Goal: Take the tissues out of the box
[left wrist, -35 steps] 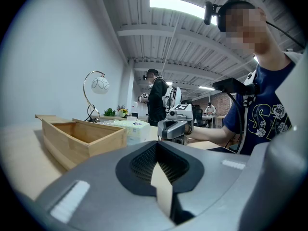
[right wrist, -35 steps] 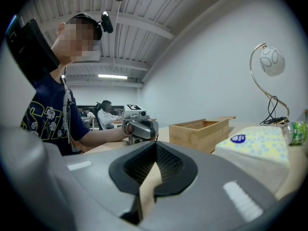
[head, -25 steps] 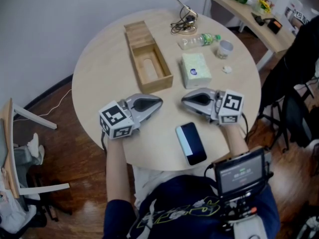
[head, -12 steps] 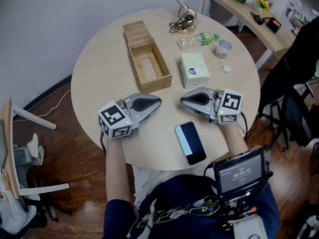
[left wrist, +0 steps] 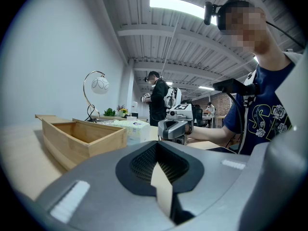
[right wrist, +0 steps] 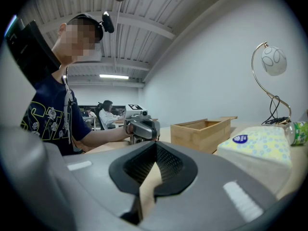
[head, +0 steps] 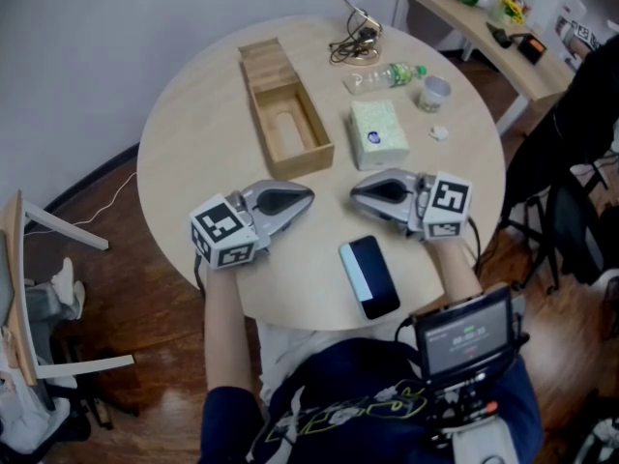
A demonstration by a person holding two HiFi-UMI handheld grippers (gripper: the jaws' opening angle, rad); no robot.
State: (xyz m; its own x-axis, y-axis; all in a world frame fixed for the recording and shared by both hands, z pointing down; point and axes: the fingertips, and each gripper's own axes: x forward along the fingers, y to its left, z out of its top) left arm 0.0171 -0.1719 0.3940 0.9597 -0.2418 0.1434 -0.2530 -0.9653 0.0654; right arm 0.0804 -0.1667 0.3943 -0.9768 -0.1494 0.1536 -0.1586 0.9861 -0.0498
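An open wooden box [head: 286,116] lies on the round table [head: 193,153] with nothing visible inside it; an oval slot shows in its bottom. A pale green tissue pack [head: 378,135] sits on the table just right of the box. My left gripper [head: 308,197] rests shut near the table's front, pointing right. My right gripper [head: 357,194] rests shut opposite it, pointing left, with a small gap between their tips. In the left gripper view its gripper [left wrist: 157,170] is shut and empty, facing the box [left wrist: 79,137] and the pack [left wrist: 135,129]. The right gripper [right wrist: 151,170] is likewise shut and empty.
A black phone [head: 368,277] lies near the front edge between the grippers. At the back stand a lamp base with cable [head: 353,42], a plastic bottle [head: 387,75], a cup [head: 436,93] and a small white scrap [head: 439,133]. Other people stand beyond the table.
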